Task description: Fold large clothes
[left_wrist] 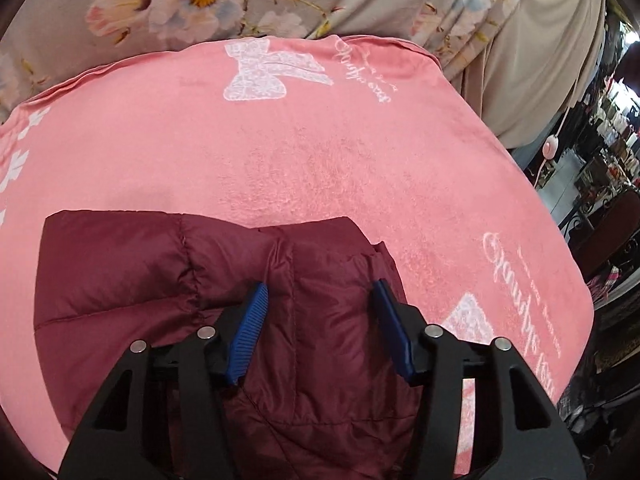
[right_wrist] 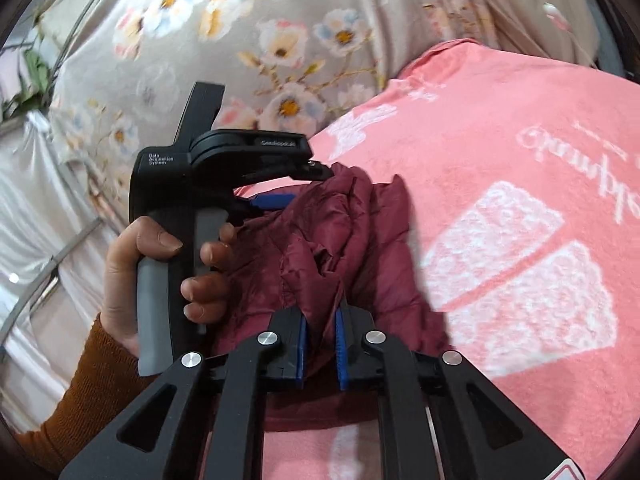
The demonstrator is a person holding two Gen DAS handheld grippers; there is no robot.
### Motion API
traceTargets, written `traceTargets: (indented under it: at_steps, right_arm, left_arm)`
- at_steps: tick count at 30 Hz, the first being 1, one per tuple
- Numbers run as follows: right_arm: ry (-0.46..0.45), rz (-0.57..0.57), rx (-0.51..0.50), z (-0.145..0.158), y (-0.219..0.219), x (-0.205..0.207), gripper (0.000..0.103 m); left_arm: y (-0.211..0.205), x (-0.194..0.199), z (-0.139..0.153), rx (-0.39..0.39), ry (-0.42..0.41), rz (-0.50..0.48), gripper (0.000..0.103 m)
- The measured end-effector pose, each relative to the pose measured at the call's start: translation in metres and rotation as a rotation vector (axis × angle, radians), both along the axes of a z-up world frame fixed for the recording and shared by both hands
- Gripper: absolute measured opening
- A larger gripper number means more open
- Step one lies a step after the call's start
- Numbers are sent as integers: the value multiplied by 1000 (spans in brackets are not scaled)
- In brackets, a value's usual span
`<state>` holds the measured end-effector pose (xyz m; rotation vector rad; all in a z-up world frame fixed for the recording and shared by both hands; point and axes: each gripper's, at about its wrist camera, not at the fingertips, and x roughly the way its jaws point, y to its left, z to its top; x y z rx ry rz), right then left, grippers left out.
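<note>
A dark red quilted jacket (left_wrist: 160,264) lies bunched on a pink blanket (left_wrist: 320,152). My left gripper (left_wrist: 320,300) is open, its blue pads set either side of a padded fold of the jacket, just above it. In the right wrist view my right gripper (right_wrist: 322,320) is shut on a raised fold of the jacket (right_wrist: 360,232) and lifts it. The left gripper also shows in the right wrist view (right_wrist: 280,188), held by a hand at the jacket's far left edge.
The pink blanket (right_wrist: 500,160) with white prints covers the bed. A grey floral sheet (left_wrist: 200,0) lies beyond it. At the far right the bed edge drops to a cluttered room (left_wrist: 600,160). A pale curtain and metal rails (right_wrist: 40,240) stand at the left.
</note>
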<state>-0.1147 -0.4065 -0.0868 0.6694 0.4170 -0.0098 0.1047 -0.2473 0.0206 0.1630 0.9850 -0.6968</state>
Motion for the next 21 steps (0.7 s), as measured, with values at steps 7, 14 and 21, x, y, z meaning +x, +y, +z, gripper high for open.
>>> traceTargets:
  at_steps: [7, 14, 21]
  right_arm:
    - [101, -53, 18, -31, -14, -1, 8]
    - [192, -52, -61, -45, -10, 6, 7]
    - [218, -43, -120, -53, -7, 12, 5]
  left_arm:
    - [-43, 4, -24, 61, -14, -16, 47]
    - [-63, 8, -48, 111, -43, 2, 43]
    - [-70, 7, -64, 141, -98, 11, 43]
